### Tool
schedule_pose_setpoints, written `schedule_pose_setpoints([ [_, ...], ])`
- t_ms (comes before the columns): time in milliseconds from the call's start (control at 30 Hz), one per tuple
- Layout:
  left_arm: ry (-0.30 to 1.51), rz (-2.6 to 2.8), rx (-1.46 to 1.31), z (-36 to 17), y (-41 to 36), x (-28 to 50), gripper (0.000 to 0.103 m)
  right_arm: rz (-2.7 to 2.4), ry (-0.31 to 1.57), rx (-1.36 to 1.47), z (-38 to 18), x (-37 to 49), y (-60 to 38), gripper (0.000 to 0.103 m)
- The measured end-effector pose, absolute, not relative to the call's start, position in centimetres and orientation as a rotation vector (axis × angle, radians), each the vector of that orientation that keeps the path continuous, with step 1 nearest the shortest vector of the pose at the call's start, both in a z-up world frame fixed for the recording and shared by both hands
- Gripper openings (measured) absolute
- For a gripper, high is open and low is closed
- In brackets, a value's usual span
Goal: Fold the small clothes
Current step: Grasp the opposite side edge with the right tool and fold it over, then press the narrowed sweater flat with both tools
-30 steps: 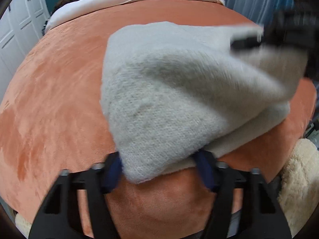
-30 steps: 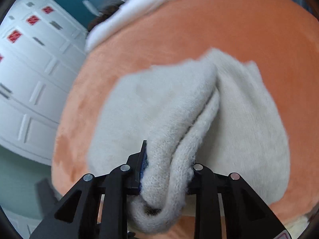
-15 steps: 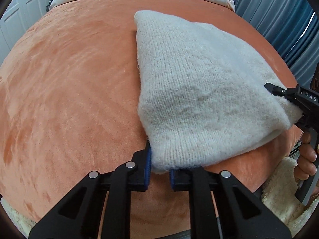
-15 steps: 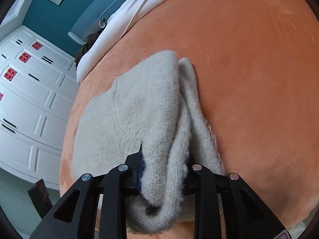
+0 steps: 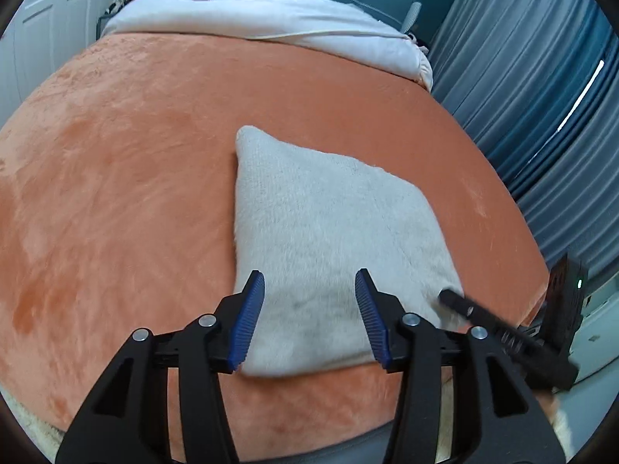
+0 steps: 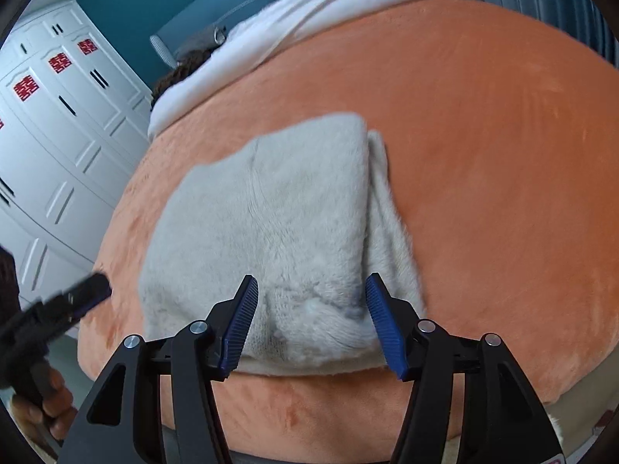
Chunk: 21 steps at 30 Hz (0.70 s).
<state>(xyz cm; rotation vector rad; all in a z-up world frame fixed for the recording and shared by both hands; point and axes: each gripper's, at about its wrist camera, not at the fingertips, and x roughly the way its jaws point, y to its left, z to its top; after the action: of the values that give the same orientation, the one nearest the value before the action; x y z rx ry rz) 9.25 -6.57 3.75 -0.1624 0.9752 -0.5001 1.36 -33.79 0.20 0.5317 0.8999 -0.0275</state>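
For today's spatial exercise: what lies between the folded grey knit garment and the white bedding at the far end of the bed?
Only bare orange blanket separates the grey knit garment from the white bedding; the left wrist view shows it best.

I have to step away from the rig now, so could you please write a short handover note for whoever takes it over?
Left gripper: open, holding nothing, above the near edge of the grey knit garment.
Right gripper: open, holding nothing, above the same near edge.
The garment lies folded on the orange blanket, a lower layer showing along its right side.
Done: this fold is laid down.
Left: judge whether another fold or some tidying is needed; no other clothes are in view.
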Motion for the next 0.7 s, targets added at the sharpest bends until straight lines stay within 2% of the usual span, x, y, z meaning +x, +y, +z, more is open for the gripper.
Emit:
schedule_pose_setpoints([
  [67, 1.049, -0.473, -0.146, 2.0, -7.8, 10.7, 0.039, -0.02, 0.909, 0.527, 0.1, 1.5, -33.5, 0.021],
  [200, 1.088, -0.44, -0.046, 0.2, -9.4, 10.3, 0.037, 0.024, 0.747, 0.674, 3.1, -0.6, -36.5, 0.015],
  [233, 1.08, -0.444, -0.027, 0.0, -9.7, 10.0, 0.037, -0.001, 0.768, 0.669, 2.4, -0.5, -37.1, 0.015],
  [300, 1.081, -0.438, 0.027, -0.5, -10.8, 9.4, 0.037, -0.085, 0.947, 0.582, -2.3, 1.0, -37.5, 0.014],
  [367, 1.061, -0.414, 0.085, -0.9, -11.7, 8.9, 0.038, -0.07, 0.959, 0.592, -4.1, 0.9, -37.3, 0.016],
  [433, 1.04, -0.406, 0.127, -0.8, -12.0, 8.5, 0.038, -0.048, 0.941, 0.619, -2.6, 0.7, -37.6, 0.021],
  [500, 1.032, -0.409, 0.136, -0.8, -11.9, 8.3, 0.038, -0.042, 0.9, 0.652, -0.8, 0.6, -37.9, 0.03],
  [567, 1.03, -0.409, 0.129, -0.8, -11.9, 8.3, 0.038, -0.057, 0.854, 0.61, 1.1, 1.2, -37.7, 0.033],
  [600, 1.029, -0.409, 0.126, -0.8, -11.9, 8.3, 0.038, -0.058, 0.841, 0.59, 1.7, 1.9, -37.5, 0.042],
  [667, 1.029, -0.407, 0.123, -0.8, -11.9, 8.3, 0.038, -0.058, 0.842, 0.561, 2.0, 4.2, -37.3, 0.05],
  [700, 1.029, -0.405, 0.123, -0.8, -11.9, 8.4, 0.038, -0.056, 0.862, 0.55, 1.8, 5.4, -37.2, 0.051],
])
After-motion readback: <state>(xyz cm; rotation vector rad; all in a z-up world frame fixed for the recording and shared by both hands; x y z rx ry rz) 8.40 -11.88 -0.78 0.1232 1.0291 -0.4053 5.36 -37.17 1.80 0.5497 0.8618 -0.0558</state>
